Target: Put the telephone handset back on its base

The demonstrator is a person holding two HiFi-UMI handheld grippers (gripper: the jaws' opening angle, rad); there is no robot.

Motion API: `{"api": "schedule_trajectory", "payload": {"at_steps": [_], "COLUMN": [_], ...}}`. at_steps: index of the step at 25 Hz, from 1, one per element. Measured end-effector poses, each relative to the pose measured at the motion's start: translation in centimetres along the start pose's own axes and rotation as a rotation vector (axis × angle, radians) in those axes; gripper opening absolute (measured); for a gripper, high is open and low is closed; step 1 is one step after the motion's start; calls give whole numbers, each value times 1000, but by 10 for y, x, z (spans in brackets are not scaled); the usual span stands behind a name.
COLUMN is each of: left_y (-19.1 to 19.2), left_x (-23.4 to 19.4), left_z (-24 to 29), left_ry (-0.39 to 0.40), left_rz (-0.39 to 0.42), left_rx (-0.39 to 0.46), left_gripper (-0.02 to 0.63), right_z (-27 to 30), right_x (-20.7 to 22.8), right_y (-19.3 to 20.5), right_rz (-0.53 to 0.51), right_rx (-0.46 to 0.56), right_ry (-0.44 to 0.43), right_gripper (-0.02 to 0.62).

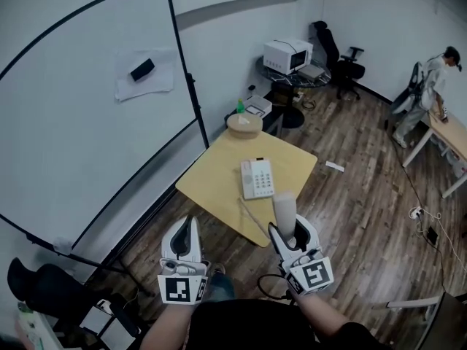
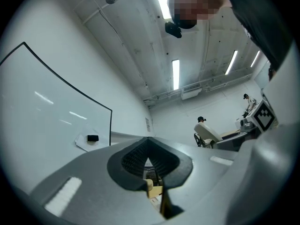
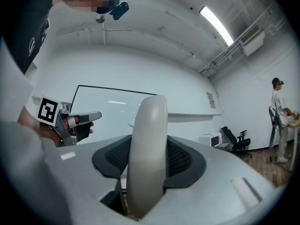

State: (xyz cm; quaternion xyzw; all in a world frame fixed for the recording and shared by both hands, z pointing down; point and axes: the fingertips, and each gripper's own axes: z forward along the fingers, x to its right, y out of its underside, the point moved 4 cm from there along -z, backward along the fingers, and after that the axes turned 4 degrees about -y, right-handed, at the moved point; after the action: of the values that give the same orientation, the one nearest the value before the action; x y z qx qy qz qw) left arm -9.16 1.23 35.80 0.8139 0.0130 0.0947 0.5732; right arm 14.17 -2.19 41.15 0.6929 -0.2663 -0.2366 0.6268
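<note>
Handset (image 1: 284, 206) is sitting clamped upright in the right claw (image 1: 286, 230) — base (image 1: 257, 178) is lying on the tabletop (image 1: 209, 184); left claw (image 1: 190, 226) is hanging clenched.

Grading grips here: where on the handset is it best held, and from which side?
The slim middle of the handset, jaws across its width from its smooth rounded side, as the right gripper holds it. It is long, so a middle grip leaves both ends free to settle onto the base.
</note>
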Motion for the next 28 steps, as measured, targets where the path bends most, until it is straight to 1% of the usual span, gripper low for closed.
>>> {"api": "schedule_trajectory", "payload": {"at_steps": [4,10,15,18,23,28], "left_y": [15,44,72,83,103,126], "left_x": [-14,-44,-76,-95,-122,-135], "left_z": [26,78,126,151,186,209], "left_ry": [30,84,134,164,208,256], "left_rz": [-19,-44,-109,-122,-147,-181], "left_rx": [5,4,-1,-6,-6,-14], "left_gripper": [0,0,0,0,0,0], "right_z": [18,68,120,148,188,214], "right_x": [1,4,14,18,22,26], "right_y": [5,15,23,26,29,37], "right_rz": [-2,-8,-26,-31,-46,-49], "right_rx": [-4,-18,-40,-54,-71,-91], "right_ry": [30,75,121,154,199,227], "right_gripper": [216,216,216,216,216,216]}}
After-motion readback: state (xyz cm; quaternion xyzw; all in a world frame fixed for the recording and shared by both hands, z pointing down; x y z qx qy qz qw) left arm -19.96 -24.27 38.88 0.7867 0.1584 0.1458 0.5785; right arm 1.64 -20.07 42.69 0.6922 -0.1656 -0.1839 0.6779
